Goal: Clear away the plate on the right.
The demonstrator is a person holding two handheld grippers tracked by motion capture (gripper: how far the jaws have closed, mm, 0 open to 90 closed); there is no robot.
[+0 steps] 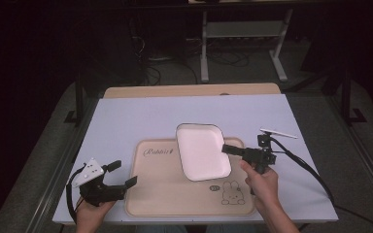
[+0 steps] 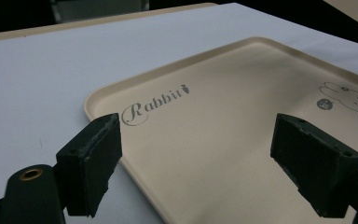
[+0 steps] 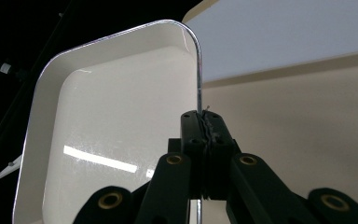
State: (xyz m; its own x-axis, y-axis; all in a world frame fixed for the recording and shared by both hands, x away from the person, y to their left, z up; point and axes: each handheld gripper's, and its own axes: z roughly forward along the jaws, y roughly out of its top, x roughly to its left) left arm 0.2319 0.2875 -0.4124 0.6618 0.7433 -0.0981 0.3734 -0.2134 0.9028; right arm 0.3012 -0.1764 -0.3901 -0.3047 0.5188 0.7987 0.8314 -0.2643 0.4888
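Note:
A white rounded-rectangle dish (image 1: 201, 150) sits over the back part of the beige rabbit-print tray (image 1: 165, 194), and its far end reaches past the tray's rear edge. My right gripper (image 1: 227, 149) is shut on the dish's right rim. In the right gripper view the jaws pinch the thin rim (image 3: 199, 93) of the dish (image 3: 107, 126), which is empty and glossy. My left gripper (image 1: 125, 174) stands open at the tray's left edge with nothing in it. In the left gripper view the left gripper (image 2: 196, 163) straddles the tray's corner (image 2: 223, 130) near the "Rabbit" lettering.
A white sheet (image 1: 141, 119) covers the table, with a strip of wooden tabletop (image 1: 189, 90) at the back. Dark floor, cables and a metal table frame (image 1: 243, 34) lie beyond. The sheet's front edge runs close to both hands.

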